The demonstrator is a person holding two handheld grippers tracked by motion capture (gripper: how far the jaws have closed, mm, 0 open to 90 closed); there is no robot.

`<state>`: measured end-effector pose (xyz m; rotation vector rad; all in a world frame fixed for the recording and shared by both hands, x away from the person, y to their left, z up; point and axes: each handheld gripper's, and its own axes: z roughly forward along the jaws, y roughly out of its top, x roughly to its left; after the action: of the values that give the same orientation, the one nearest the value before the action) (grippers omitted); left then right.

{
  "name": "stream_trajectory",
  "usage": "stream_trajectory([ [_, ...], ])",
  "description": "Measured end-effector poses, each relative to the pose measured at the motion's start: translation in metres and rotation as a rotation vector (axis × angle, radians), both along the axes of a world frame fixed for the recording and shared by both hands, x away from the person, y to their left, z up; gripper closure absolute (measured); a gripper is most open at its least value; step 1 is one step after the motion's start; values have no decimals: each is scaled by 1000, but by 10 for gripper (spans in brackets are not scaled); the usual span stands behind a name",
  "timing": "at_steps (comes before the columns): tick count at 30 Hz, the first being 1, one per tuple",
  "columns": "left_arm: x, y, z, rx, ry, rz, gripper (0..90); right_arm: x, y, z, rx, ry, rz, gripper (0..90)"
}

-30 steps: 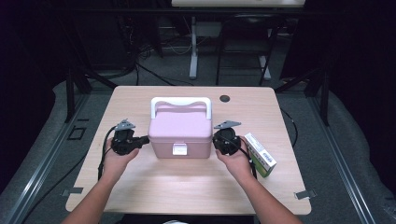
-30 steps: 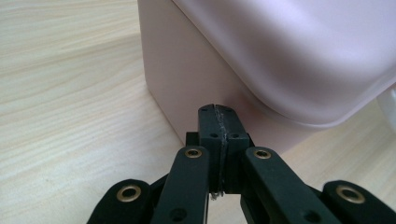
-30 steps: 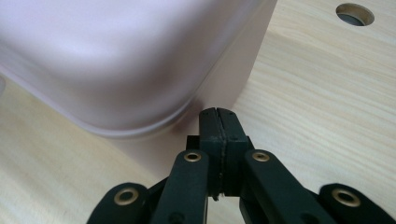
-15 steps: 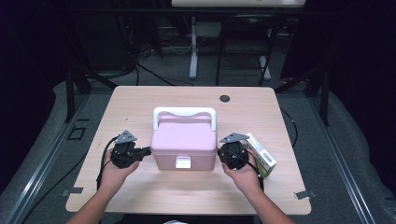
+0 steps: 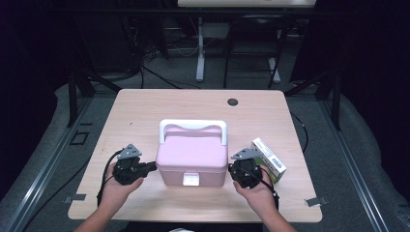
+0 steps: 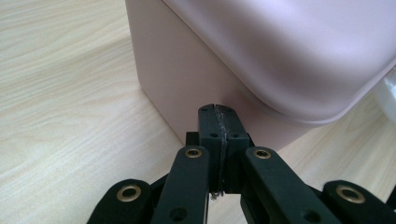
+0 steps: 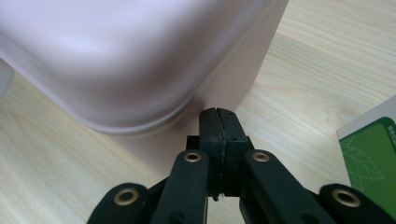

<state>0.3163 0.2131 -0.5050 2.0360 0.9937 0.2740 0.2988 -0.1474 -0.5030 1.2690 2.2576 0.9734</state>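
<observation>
A pink box (image 5: 192,159) with a white handle stands near the front of the bench (image 5: 145,111), lid down, its contents hidden. The left gripper (image 5: 149,167) and right gripper (image 5: 231,170) press closed, empty jaws against its opposite side walls. A green-and-white carton (image 5: 269,160) lies just right.

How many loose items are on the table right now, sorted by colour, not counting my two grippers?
Pink: 1, the pink box with a white handle, latch side facing the person.
Green and white: 1, the small carton beside the right gripper.
Total: 2 items on the table.
</observation>
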Motion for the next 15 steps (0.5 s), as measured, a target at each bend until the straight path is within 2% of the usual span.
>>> stream_trajectory([
  [11, -15, 1, -1, -18, 10, -15, 900, -16, -2, 0, 2, -1, 3, 900],
  [15, -16, 3, -1, -24, 15, -20, 900, -21, -2, 0, 9, 1, 7, 900],
])
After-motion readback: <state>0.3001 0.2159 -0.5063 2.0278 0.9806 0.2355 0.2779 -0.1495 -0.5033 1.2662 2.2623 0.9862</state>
